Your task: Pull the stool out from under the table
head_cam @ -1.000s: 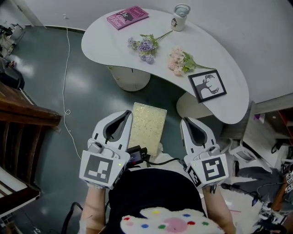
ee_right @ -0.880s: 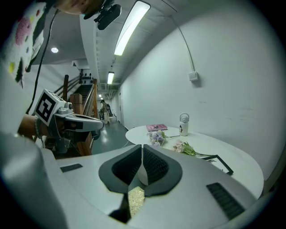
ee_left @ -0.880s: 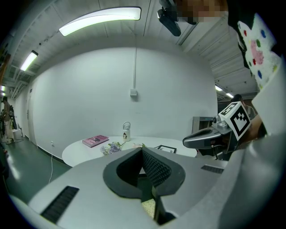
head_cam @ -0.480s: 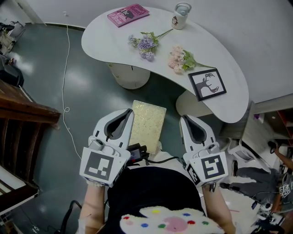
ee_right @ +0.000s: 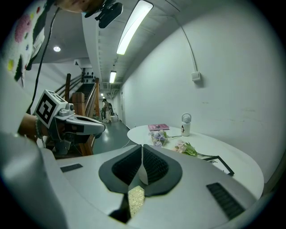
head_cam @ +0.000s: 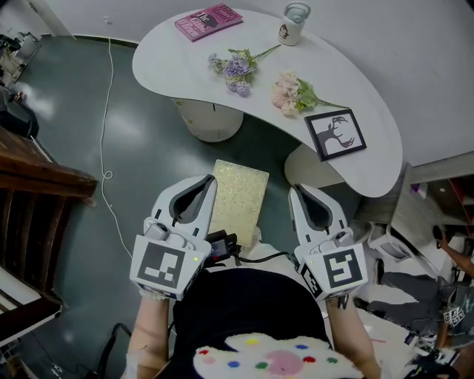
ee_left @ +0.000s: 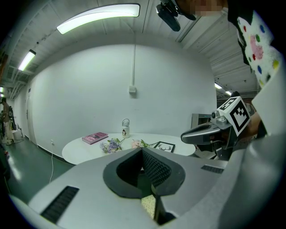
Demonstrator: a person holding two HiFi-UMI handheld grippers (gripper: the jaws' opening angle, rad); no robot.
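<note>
The stool (head_cam: 238,196) has a pale yellow speckled rectangular seat. It stands on the dark floor just in front of the white curved table (head_cam: 374,159), between my two grippers. My left gripper (head_cam: 209,180) hovers beside the seat's left edge, jaws shut with nothing in them. On the seat's right side my right gripper (head_cam: 294,190) is likewise shut and empty. In the left gripper view the closed left gripper (ee_left: 142,150) points at the table, with a sliver of stool (ee_left: 148,205) below. The right gripper view shows the shut right gripper (ee_right: 142,147) above the same seat (ee_right: 136,199).
The table holds a pink book (head_cam: 208,21), a white bottle (head_cam: 292,23), purple flowers (head_cam: 233,71), pink flowers (head_cam: 290,94) and a framed deer picture (head_cam: 340,135). Two white pedestals (head_cam: 211,122) carry it. Dark wooden furniture (head_cam: 37,185) stands at left; a thin cable (head_cam: 107,133) lies on the floor.
</note>
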